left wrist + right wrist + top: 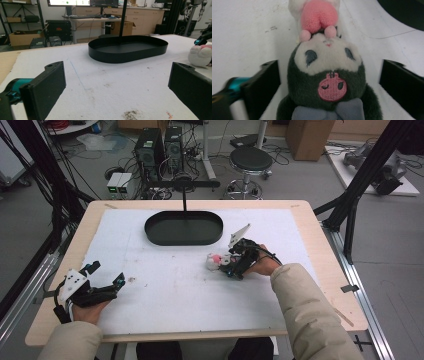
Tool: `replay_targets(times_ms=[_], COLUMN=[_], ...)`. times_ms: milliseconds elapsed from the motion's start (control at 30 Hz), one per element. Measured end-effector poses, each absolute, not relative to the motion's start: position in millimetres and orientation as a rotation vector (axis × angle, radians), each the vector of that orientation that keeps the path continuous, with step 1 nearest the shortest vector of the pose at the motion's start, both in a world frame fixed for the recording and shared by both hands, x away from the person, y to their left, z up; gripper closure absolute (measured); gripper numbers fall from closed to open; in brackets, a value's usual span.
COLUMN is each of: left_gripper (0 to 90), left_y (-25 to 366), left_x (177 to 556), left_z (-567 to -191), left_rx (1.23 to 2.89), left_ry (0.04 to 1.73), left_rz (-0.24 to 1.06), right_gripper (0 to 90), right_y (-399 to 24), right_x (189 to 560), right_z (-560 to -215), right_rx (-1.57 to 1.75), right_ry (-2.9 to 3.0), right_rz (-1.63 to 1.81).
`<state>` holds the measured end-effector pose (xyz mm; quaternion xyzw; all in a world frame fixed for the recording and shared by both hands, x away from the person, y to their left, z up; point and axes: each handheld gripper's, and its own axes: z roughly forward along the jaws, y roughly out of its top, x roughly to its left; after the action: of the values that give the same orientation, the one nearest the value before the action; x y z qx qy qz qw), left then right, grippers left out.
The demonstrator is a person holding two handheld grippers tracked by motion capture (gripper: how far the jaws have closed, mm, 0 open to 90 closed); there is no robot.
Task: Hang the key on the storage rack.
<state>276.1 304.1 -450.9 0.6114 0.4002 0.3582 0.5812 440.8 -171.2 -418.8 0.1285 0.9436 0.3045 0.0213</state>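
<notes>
A plush toy [214, 261] lies on the white mat [170, 290], right of centre. It has a dark body, a white face, a pink heart-shaped top, a pink pig badge and a grey bow [327, 75]. My right gripper [226, 265] is open, its jaws standing either side of the toy's body with gaps on both sides [329, 87]. My left gripper [106, 274] is open over the mat's near left with nothing between its jaws [117, 92]. The left gripper view has the toy [201, 55] at its far right.
A black oval tray [150, 227] sits empty at the mat's far middle, with a black stand pole [184, 197] behind it. A small dark stain [131, 280] marks the mat. A stool [251, 159] and computer towers [159, 147] stand beyond the table.
</notes>
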Motion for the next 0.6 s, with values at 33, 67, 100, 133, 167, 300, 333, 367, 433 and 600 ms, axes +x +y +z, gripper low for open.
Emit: replay_targets(times_ms=[33,67,100,133,167,300,333,367,433,600], left_gripper=[1.7,1.7,1.7,1.7,1.7,1.7,1.7,1.7,1.7,1.7], left_y=[304.1,304.1,304.1,304.1,304.2,304.2,304.0,304.1,304.3,305.2], left_x=[276.2,276.2,276.2,276.3,276.4,277.2,277.4,277.4,277.5,278.9], left_z=[-450.9,-451.0,-451.0,-451.0,-451.0,-450.7,-450.7,-450.7,-450.6,-450.3], left_rx=[1.428,1.427,1.427,1.426,1.425,1.429,1.429,1.430,1.430,1.429], left_ry=[0.935,0.935,0.935,0.936,0.939,0.945,0.946,0.946,0.947,0.955], left_rz=[0.836,0.836,0.836,0.836,0.834,0.829,0.829,0.829,0.827,0.812], right_gripper=[13.7,22.6,24.5,24.5,32.0,38.6,39.3,39.8,40.2,41.5], right_y=[-170.8,-171.2,-171.2,-171.2,-171.2,-170.9,-171.0,-171.3,-171.0,-171.6], right_x=[441.3,442.4,443.1,443.1,444.2,443.3,443.4,443.8,443.3,442.3], right_z=[-419.6,-419.9,-420.4,-420.4,-421.3,-419.7,-419.2,-418.9,-418.7,-416.4], right_rx=[0.396,0.384,0.382,0.382,0.374,0.361,0.368,0.361,0.367,0.356], right_ry=[2.927,2.952,2.962,2.962,2.986,2.984,2.981,2.983,2.983,2.986], right_rz=[0.939,0.941,0.934,0.934,0.951,0.942,0.941,0.937,0.940,0.922])
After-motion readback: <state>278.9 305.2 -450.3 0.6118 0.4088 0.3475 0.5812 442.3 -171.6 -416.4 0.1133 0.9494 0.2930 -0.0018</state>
